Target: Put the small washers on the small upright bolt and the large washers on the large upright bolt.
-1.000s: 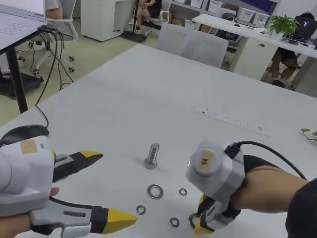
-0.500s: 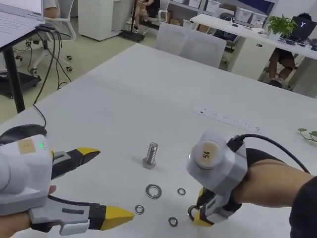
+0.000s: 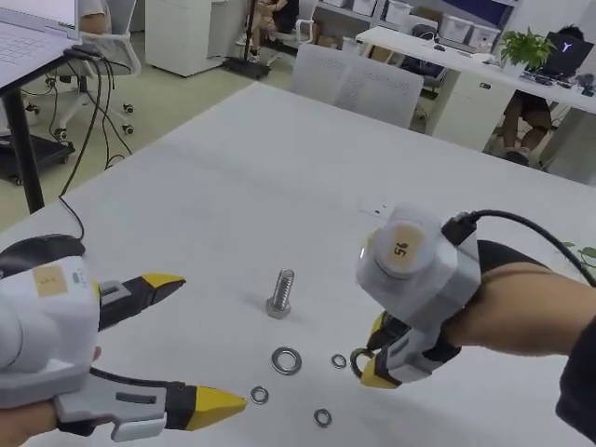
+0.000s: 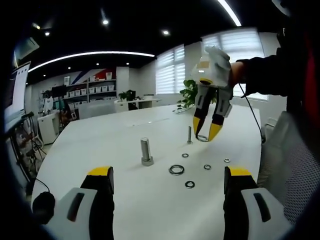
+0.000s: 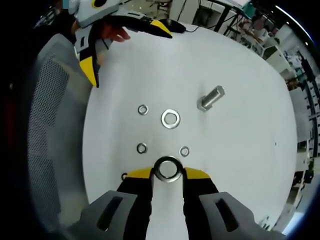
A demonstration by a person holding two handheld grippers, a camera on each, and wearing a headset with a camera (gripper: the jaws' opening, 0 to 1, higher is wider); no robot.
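**Desk:** Take me across from the left. What do you have?

**Operator:** My left gripper (image 3: 191,341) hangs low at the near left of the surface (image 3: 279,168). Its fingers are spread wide with nothing between them. To its right the large bolt (image 3: 280,293) stands on its head, threads up, and I can make out no washer on it.

**Desk:** And the loose pieces?

**Operator:** One large washer (image 3: 286,359) lies flat just in front of that bolt. The small washers (image 3: 259,396) are scattered near it, none touching another. Further right, in the left gripper view, the small bolt (image 4: 189,135) stands upright just beside my other gripper's tips.

**Desk:** What is the right one carrying?

**Operator:** My right gripper (image 3: 372,365) is held clear above the surface, fingers pinching the held washer (image 5: 167,169) by its rim with the hole open between the tips. Going by its size against the ones lying below, I judge it a large one.

**Desk:** So which step are we in?

**Operator:** I judge this is the carry of a first large washer, with both bolts looking bare. The next move calls for going left to the large bolt, not the small one it hangs beside. I need the ring level and its hole centred over the threaded tip before I lower it. I spread the fingers only once the ring is over the threads. If the ring is tilted it could catch on the threads.
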